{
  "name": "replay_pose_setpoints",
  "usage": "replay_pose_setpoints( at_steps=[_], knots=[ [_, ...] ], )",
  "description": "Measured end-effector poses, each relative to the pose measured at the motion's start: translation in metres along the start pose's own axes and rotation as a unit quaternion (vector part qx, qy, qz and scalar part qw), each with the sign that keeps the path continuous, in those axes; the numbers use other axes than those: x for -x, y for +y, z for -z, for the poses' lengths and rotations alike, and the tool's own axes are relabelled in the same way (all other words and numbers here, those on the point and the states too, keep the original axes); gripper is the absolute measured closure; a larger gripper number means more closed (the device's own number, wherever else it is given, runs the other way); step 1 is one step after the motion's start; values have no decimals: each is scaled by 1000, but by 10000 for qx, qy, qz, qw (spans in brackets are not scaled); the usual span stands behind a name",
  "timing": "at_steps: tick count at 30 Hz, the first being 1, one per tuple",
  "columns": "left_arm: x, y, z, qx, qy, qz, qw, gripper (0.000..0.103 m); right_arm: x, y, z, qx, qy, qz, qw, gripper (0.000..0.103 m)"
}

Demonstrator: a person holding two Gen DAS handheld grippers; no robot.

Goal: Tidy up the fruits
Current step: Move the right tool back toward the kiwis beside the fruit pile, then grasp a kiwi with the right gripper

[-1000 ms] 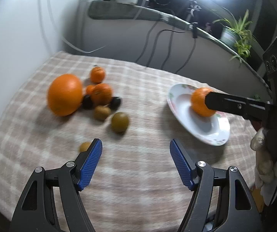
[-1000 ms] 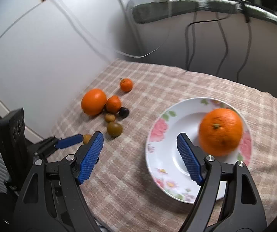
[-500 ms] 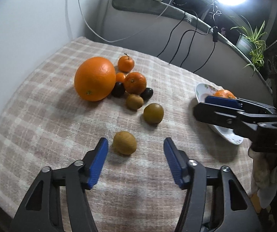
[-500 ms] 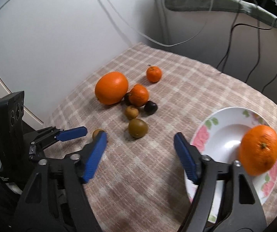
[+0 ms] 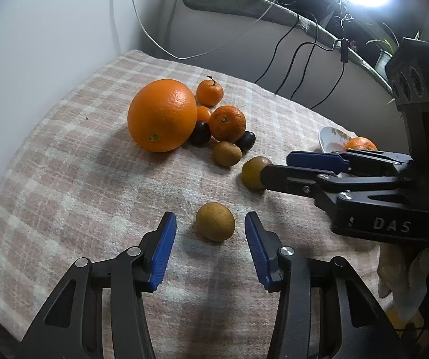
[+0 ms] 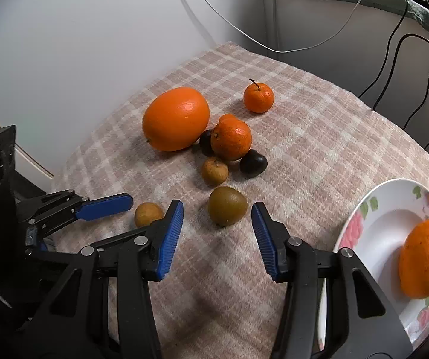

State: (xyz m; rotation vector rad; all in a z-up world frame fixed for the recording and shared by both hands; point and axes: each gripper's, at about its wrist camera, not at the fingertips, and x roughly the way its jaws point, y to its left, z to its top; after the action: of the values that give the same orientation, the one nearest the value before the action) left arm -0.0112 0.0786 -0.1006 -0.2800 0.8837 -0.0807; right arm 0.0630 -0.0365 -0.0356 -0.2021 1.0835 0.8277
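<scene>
At the far left lies the large orange (image 5: 162, 115), the biggest fruit on the checked cloth (image 5: 65, 179). Just right of it sits a cluster: a small stemmed mandarin (image 5: 210, 92) at the far side, a second mandarin (image 5: 227, 123) nearer, and between them a third little orange fruit (image 5: 203, 113), mostly hidden in both views. Two dark fruits (image 5: 199, 133) flank the second mandarin, each partly covered. Three brownish-yellow fruits lie nearer: one (image 5: 227, 153) touching the cluster, a greener one (image 6: 227, 206) apart to the right, and a loose one (image 5: 215, 221) nearest.

The left gripper (image 5: 210, 240) has its jaws spread, the loose brownish fruit between the blue pads (image 5: 163, 248) with gaps on both sides. The right gripper (image 6: 216, 234) is likewise spread wide, the greener fruit just beyond its tips; in the left view its finger covers part of that fruit.

At the right, the flowered plate (image 6: 372, 218) is cut off by the frame edge and holds one orange (image 6: 428, 257). That makes five orange fruits, two dark and three brownish.
</scene>
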Motion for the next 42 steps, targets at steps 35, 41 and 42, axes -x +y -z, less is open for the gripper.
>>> replay_pose_setpoints(
  at_steps=[35,41,42],
  knots=[
    [-12,-4,-3,-165,74,-106,9998,76,-31,-8,-4,22,213,192,9996,73],
    [-8,-5,-3,-161,36,-86,9998,76,-16,-12,-3,-153,185,99,9997,73],
    [-7,-6,-4,-163,24,-74,9998,76,-13,-12,-3,-160,164,93,9997,73]
  ],
)
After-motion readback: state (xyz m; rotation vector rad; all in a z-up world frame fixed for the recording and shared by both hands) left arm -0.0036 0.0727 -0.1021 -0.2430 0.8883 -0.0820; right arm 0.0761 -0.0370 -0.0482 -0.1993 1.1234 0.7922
